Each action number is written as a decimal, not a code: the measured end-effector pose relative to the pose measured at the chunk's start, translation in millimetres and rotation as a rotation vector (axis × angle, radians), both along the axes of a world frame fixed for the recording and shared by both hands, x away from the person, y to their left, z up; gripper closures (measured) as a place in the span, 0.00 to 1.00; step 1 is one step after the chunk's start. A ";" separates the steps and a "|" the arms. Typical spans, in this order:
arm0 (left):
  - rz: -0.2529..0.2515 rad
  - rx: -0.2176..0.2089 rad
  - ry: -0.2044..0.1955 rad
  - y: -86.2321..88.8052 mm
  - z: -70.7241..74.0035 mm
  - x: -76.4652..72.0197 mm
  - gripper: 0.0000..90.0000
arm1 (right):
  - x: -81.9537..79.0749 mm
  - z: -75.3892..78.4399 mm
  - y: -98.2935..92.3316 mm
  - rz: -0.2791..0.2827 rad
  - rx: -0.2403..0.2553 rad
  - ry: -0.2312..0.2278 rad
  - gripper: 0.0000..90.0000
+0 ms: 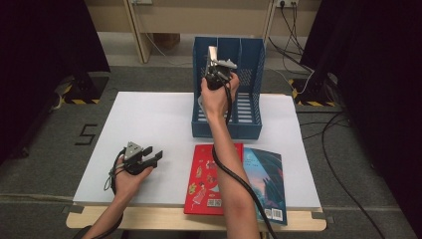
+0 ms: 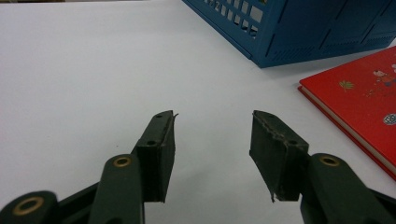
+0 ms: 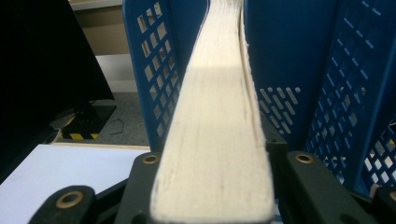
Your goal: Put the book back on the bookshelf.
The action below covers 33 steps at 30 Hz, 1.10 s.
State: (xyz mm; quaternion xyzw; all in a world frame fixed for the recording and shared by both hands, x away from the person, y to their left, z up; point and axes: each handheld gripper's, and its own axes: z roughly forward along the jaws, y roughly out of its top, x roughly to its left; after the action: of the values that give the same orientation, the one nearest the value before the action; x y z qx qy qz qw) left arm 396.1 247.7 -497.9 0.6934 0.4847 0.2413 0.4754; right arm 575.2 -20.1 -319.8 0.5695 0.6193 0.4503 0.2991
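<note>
My right gripper (image 1: 217, 69) is raised at the left compartment of a blue file rack (image 1: 251, 74) and is shut on a book (image 1: 212, 54). In the right gripper view the book's cream page edges (image 3: 217, 116) run upright between the jaws of the right gripper (image 3: 212, 154) and into the rack (image 3: 154, 70). The book's cover is hidden. My left gripper (image 1: 154, 153) rests on the white table (image 1: 149, 114) at the front left. It stands open with nothing between its fingers (image 2: 212, 116).
A red book (image 1: 204, 179) lies flat at the table's front edge, with a teal book (image 1: 268, 179) beside it on the right. In the left gripper view the rack's corner (image 2: 289, 37) and the red book (image 2: 359, 93) lie ahead to the right.
</note>
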 end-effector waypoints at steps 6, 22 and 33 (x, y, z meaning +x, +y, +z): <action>0.002 0.004 0.001 -0.2 0.1 -0.1 0.55 | -0.8 0.8 1.4 -0.012 -0.016 -0.003 0.77; 0.000 0.000 0.001 0.1 -0.1 0.5 0.55 | -6.0 1.2 4.0 -0.013 -0.037 -0.051 0.83; -0.002 -0.008 0.002 1.1 0.0 0.3 0.56 | 1.4 -0.9 12.1 -0.066 -0.057 -0.155 0.83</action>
State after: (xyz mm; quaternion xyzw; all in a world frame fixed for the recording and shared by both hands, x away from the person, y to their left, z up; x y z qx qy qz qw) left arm 396.5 248.8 -497.9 0.6920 0.4856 0.2382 0.4780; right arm 576.6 -8.0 -320.7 0.5444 0.5875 0.4652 0.3769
